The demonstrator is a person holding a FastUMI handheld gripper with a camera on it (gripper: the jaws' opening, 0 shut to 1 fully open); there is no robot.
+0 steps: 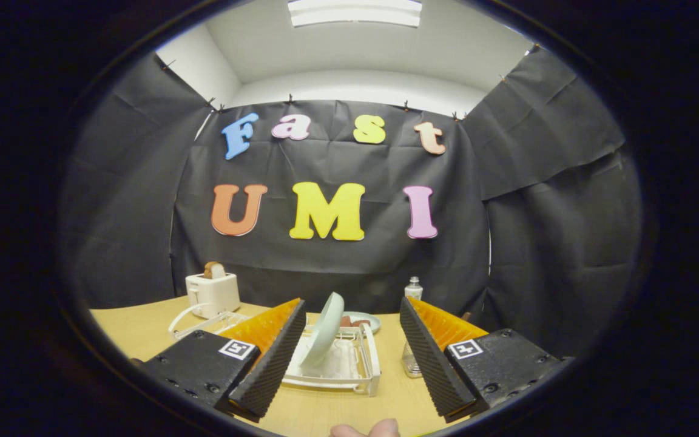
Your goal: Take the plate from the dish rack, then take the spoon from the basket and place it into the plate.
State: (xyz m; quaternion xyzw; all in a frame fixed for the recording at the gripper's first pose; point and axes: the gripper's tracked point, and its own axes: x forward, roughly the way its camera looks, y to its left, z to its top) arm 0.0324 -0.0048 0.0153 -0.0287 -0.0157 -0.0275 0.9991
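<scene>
A pale green plate stands on edge, leaning left, in a white dish rack on the wooden table. My gripper is open, its fingers spread wide to either side of the rack, and the plate sits just ahead, between them. Nothing is held. A clear basket with a white handle lies behind the left finger; I cannot make out a spoon in it.
A white toaster with a slice of bread stands at the back left. A small plate with something red lies behind the rack. A clear bottle stands by the right finger. Fingertips of a hand show at the near table edge.
</scene>
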